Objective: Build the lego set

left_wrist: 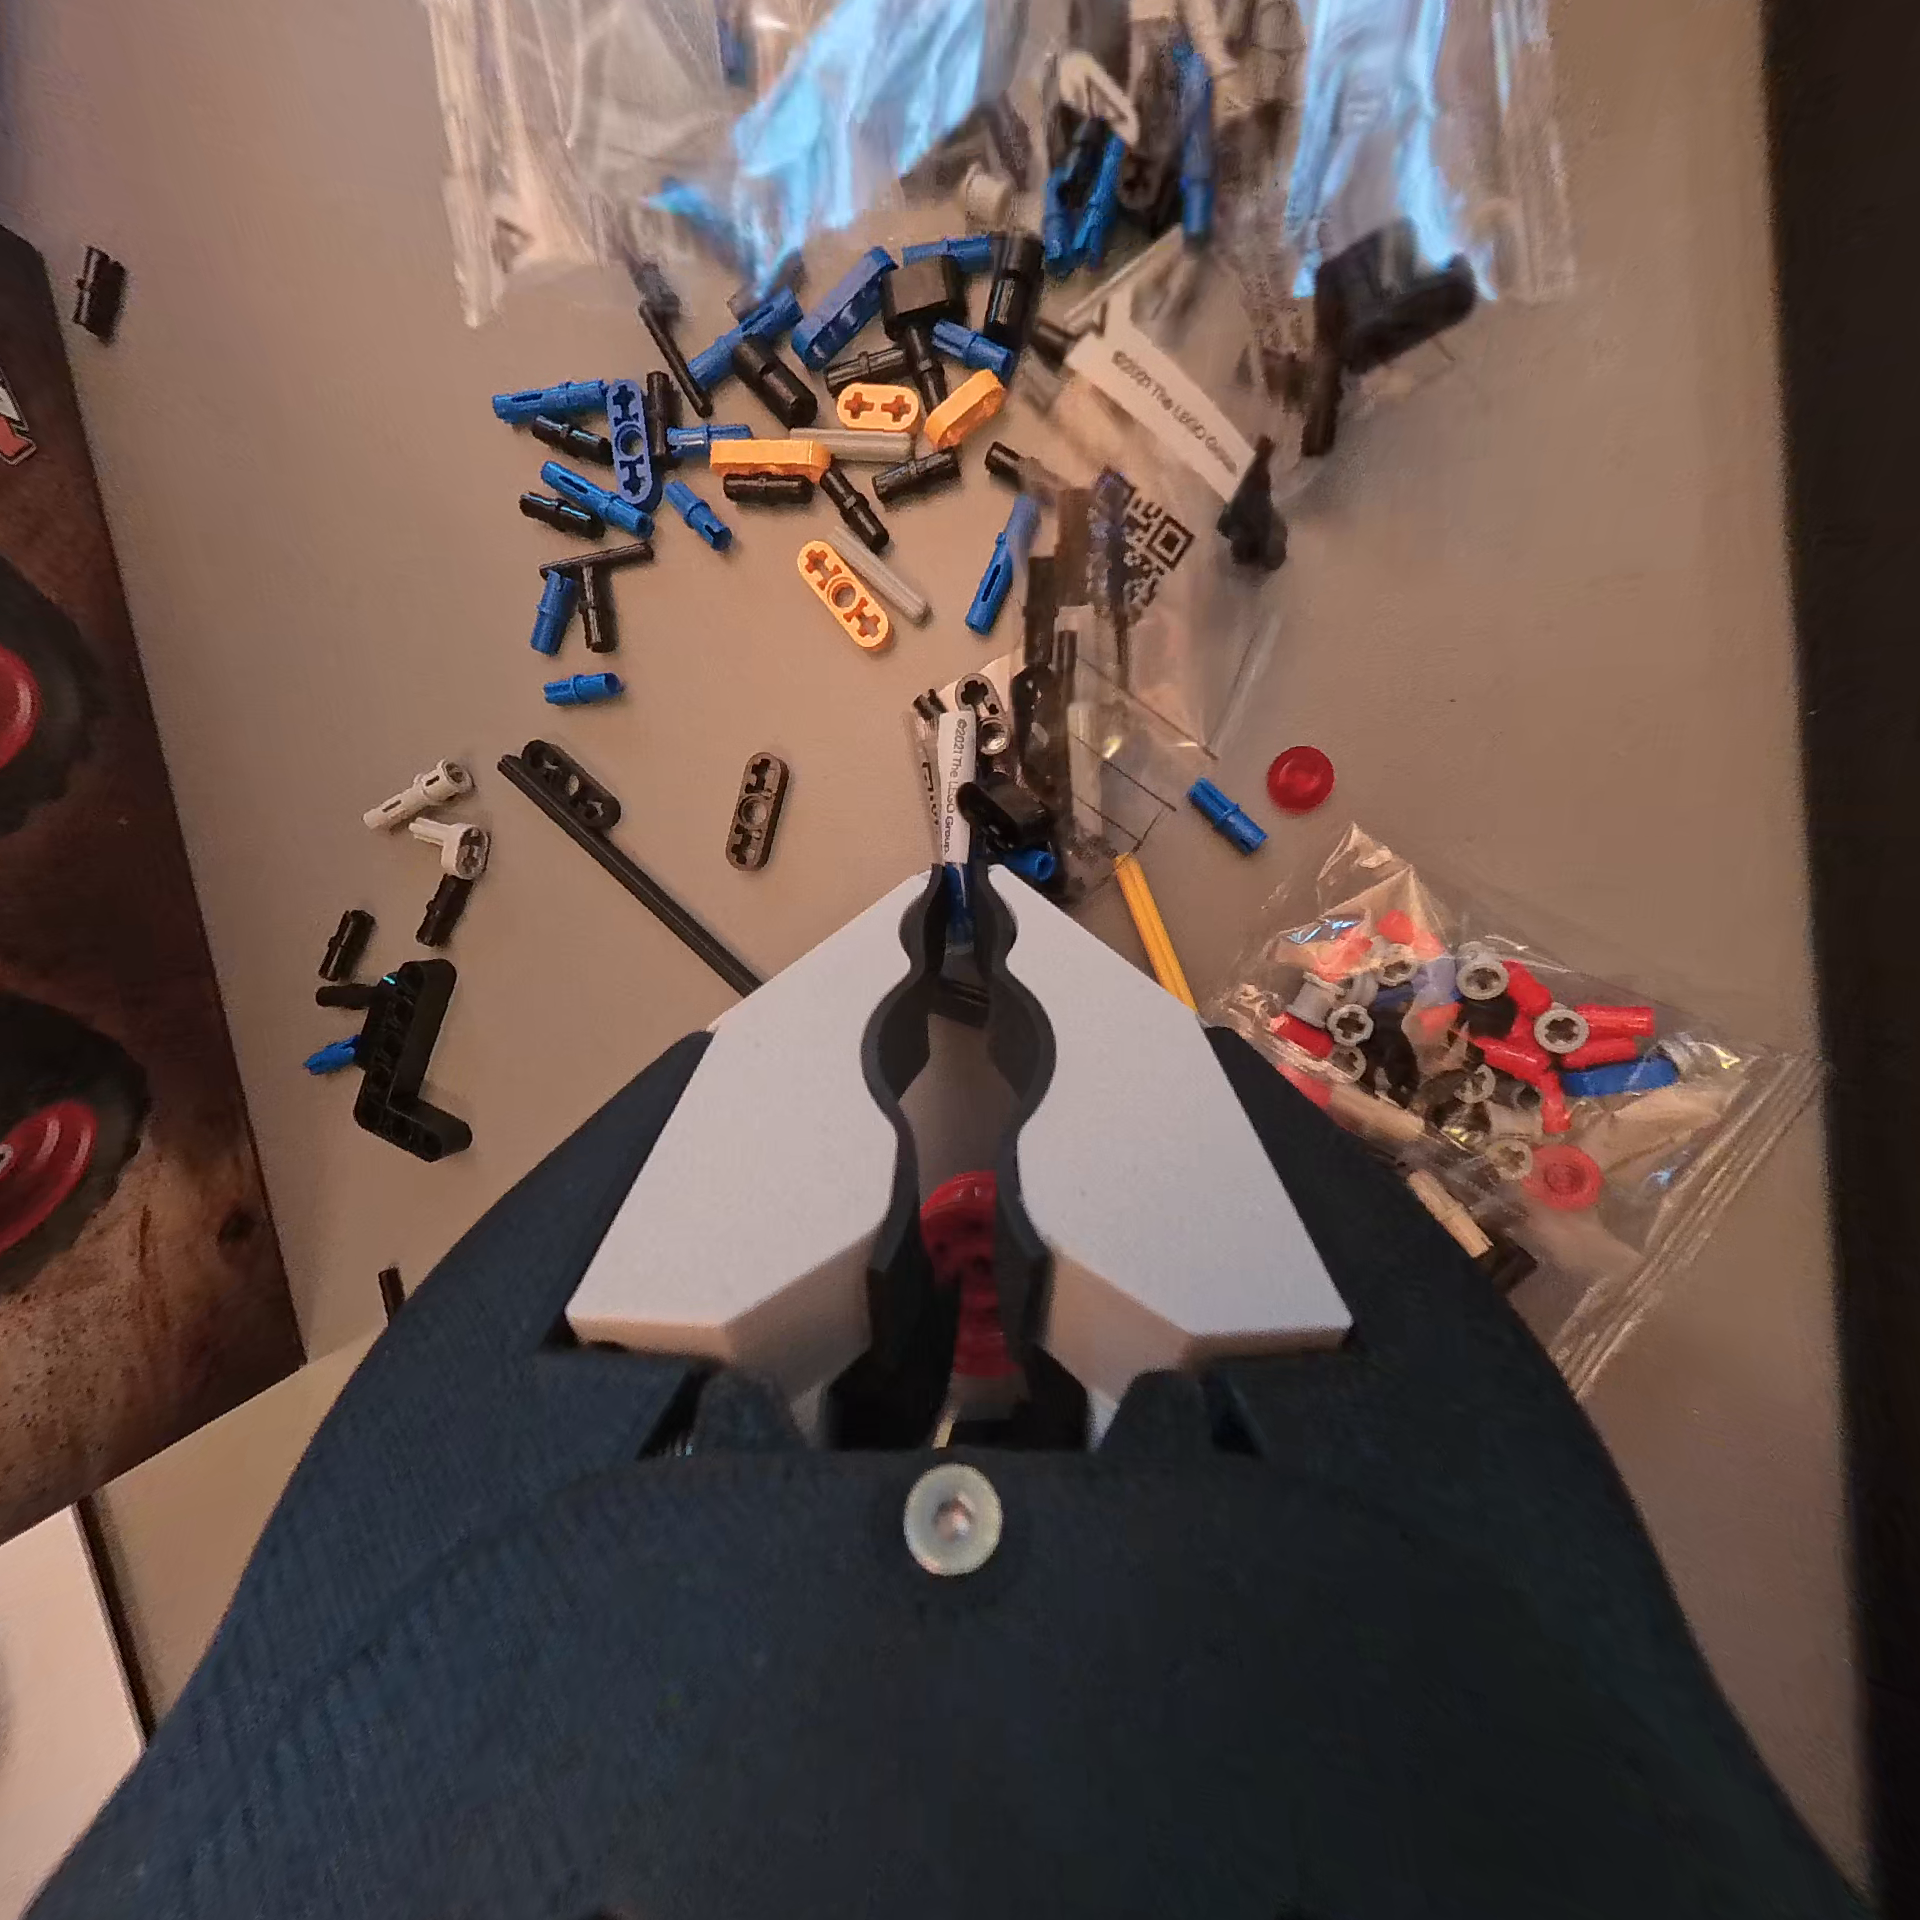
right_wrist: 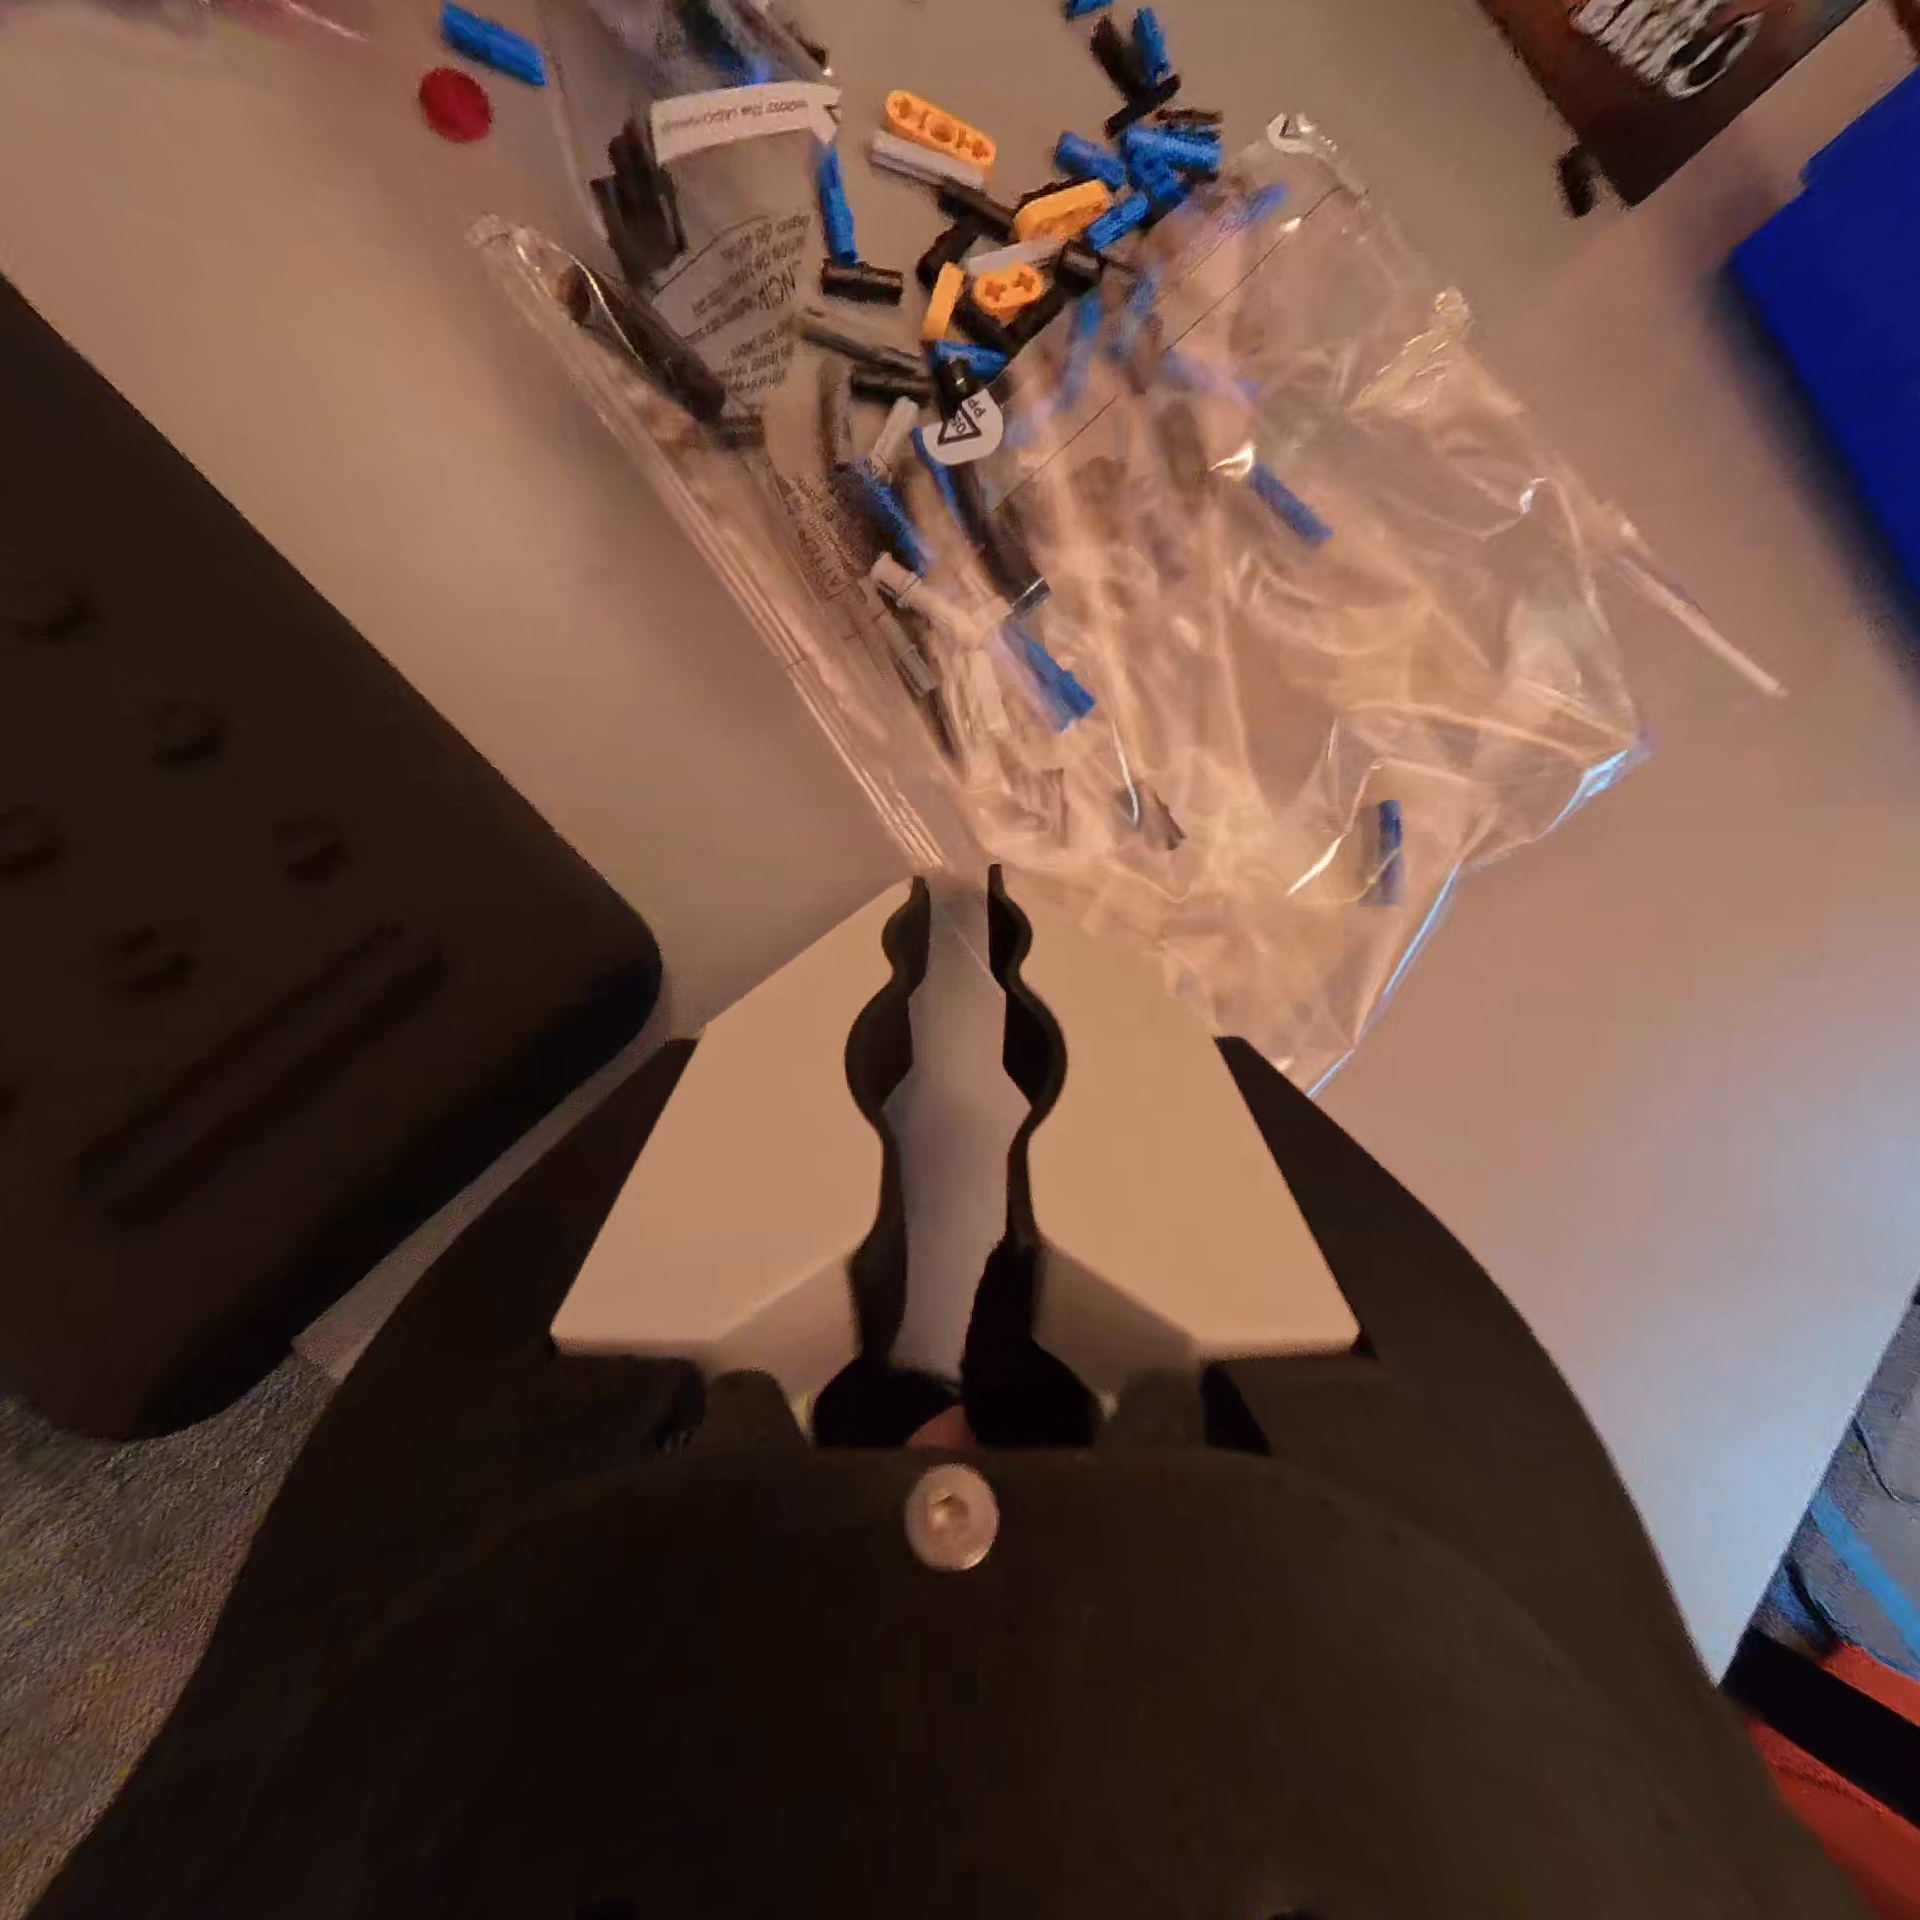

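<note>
Emptying parts bags: left gripper (left_wrist: 961,894) pinches a small bag (left_wrist: 1049,769) at twelve o'clock; right gripper (right_wrist: 954,883), fingers slightly apart, grips the big bag (right_wrist: 1195,623) corner. Next: shake pieces (left_wrist: 727,436) onto the table (left_wrist: 312,520).

Pale beige tabletop (left_wrist: 260,540), dark perforated panel (right_wrist: 208,883) beside it, grey carpet (right_wrist: 94,1538), blue box (right_wrist: 1849,343) at table edge

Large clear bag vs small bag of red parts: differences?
The large bag is lifted and nearly empty; the small bag lies on the table, packed. Pins in the large bag are blue and black; the small bag's parts mostly red and grey. Both are clear plastic.
</note>
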Available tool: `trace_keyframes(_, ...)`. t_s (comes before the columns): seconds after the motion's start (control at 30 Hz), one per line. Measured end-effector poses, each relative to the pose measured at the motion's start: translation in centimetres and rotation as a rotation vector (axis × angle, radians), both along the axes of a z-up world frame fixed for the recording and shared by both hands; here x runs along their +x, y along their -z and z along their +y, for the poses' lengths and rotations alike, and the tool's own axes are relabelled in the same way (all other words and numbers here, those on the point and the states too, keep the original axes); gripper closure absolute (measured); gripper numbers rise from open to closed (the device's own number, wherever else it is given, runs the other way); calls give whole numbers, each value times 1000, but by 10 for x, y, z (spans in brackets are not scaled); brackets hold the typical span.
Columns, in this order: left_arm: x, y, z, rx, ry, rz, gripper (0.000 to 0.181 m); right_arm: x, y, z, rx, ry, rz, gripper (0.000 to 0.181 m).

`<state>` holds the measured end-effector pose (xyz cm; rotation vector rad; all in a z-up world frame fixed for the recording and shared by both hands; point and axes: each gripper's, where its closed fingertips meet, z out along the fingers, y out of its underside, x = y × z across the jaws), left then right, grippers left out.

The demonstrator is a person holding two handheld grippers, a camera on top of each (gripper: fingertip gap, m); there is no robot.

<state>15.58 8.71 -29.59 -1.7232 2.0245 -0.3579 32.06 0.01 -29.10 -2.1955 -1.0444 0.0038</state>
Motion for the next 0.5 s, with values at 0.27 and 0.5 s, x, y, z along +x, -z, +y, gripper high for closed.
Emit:
trace_keyframes(0.27, 0, -2, 0, -5, 1, -9, 179, 3, -21, 5, 49, -16, -15, 181)
trace_keyframes(0.5, -3, -5, 1, -13, -3, -12, 179, 1, -34, 9, 67, -59, -57, 181)
